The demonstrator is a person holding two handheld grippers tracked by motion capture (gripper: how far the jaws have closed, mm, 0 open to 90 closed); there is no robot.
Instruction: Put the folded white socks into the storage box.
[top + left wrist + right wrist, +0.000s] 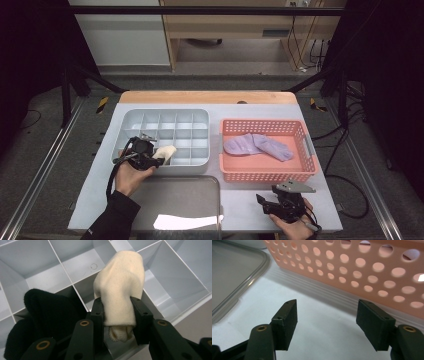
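Grey divided tray (62, 267) below, cream sock (120, 287) (soft, rolled) pinched by left tool (117, 312), right tool (327, 322) spread.

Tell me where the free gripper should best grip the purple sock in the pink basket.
Probably the middle of the purple sock, coming from above with the open right gripper: it lies flat on the floor of the pink basket, whose walls block side approaches.

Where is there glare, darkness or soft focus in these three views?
High view: a white glare patch on the clear lid, with dark surroundings beyond the table. Left gripper view: the cream sock is sharp and evenly lit; the black sock shows no detail. Right gripper view: the pink basket is slightly soft.
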